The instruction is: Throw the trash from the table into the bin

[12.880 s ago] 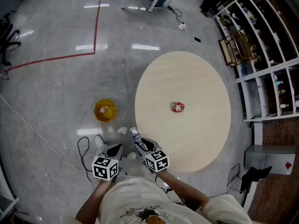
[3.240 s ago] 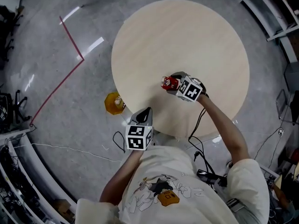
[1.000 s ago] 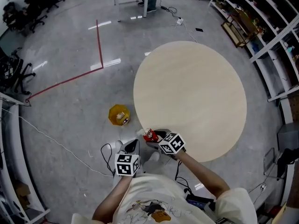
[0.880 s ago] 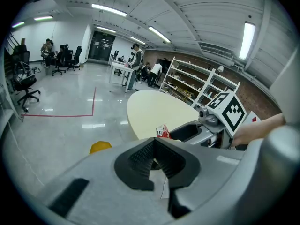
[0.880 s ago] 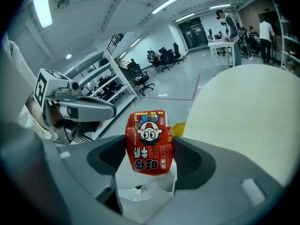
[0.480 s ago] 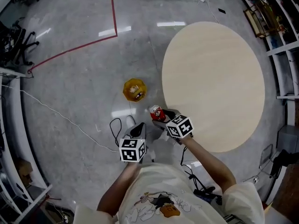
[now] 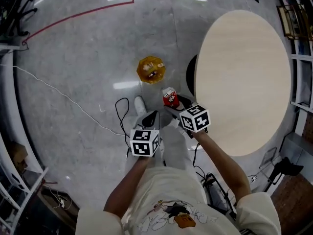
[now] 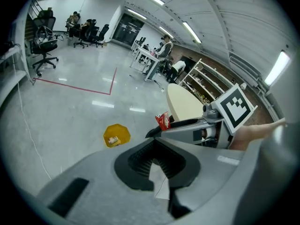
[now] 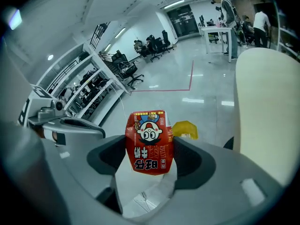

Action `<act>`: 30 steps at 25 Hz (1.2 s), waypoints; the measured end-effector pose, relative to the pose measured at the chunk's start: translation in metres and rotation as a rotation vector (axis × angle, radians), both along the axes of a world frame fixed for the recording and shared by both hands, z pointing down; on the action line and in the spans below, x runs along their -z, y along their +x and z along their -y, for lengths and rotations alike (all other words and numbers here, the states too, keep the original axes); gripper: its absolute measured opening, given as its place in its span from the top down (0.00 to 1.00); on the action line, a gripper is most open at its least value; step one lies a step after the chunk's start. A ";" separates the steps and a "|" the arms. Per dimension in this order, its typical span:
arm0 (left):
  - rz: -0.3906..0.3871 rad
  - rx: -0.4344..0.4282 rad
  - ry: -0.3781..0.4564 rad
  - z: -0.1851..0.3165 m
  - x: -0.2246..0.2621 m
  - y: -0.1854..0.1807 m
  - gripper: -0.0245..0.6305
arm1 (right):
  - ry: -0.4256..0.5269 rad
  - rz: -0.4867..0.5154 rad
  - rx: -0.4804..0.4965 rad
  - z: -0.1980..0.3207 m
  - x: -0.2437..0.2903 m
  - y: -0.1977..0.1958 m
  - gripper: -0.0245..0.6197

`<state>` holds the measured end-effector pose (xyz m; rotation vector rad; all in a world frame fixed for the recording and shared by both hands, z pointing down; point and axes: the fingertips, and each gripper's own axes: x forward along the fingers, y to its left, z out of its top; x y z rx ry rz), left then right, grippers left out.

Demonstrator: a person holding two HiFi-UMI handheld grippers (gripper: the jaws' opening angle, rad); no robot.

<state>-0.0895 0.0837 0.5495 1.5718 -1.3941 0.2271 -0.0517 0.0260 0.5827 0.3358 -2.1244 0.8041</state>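
A red milk carton (image 9: pixel 149 142) with a cartoon face is clamped between the jaws of my right gripper (image 9: pixel 150 153). In the head view the carton (image 7: pixel 170 97) hangs over the floor, left of the round table (image 7: pixel 244 77) and just below the yellow bin (image 7: pixel 151 70). The right gripper view puts the bin (image 9: pixel 185 129) right behind the carton, with some trash inside it. My left gripper (image 7: pixel 152 116) is shut and empty, down and left of the carton. Its own view has the bin (image 8: pixel 116 135) ahead on the floor and the carton (image 8: pixel 163 121) to the right.
A black cable (image 7: pixel 122 114) loops on the grey floor beside my left gripper. The person's white shoe (image 7: pixel 140 104) stands just below the bin. Red tape (image 7: pixel 78 16) marks the floor farther off. Office chairs (image 8: pixel 44 50) and shelving (image 7: pixel 301 38) are well away.
The carton has been lifted off the table by the right gripper. Over the last second both grippers moved away from the table edge and down toward the yellow bin.
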 end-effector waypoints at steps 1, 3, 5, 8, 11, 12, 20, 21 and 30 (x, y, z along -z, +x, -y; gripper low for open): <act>-0.005 0.005 -0.007 0.003 -0.008 -0.006 0.95 | 0.000 -0.011 -0.006 0.003 -0.009 -0.006 0.46; -0.013 0.007 -0.023 0.007 -0.025 -0.016 0.95 | 0.005 -0.039 -0.008 0.008 -0.026 -0.018 0.46; -0.014 0.002 -0.038 0.012 -0.042 -0.028 0.95 | 0.000 -0.056 -0.003 0.011 -0.045 -0.031 0.46; -0.008 0.006 -0.051 0.025 -0.071 -0.049 0.95 | -0.016 -0.051 0.036 0.017 -0.077 -0.056 0.46; -0.010 0.017 -0.077 0.031 -0.107 -0.066 0.95 | -0.002 -0.075 0.081 0.022 -0.112 -0.077 0.46; -0.011 0.022 -0.085 0.033 -0.120 -0.070 0.95 | 0.006 -0.087 0.089 0.025 -0.125 -0.082 0.46; -0.016 0.063 -0.125 0.048 -0.212 -0.091 0.95 | 0.024 -0.184 0.100 0.050 -0.237 -0.104 0.46; -0.017 0.063 -0.129 0.049 -0.223 -0.092 0.95 | 0.022 -0.194 0.096 0.052 -0.252 -0.104 0.46; 0.005 0.045 -0.141 0.064 -0.307 -0.106 0.95 | 0.044 -0.248 0.096 0.072 -0.351 -0.118 0.46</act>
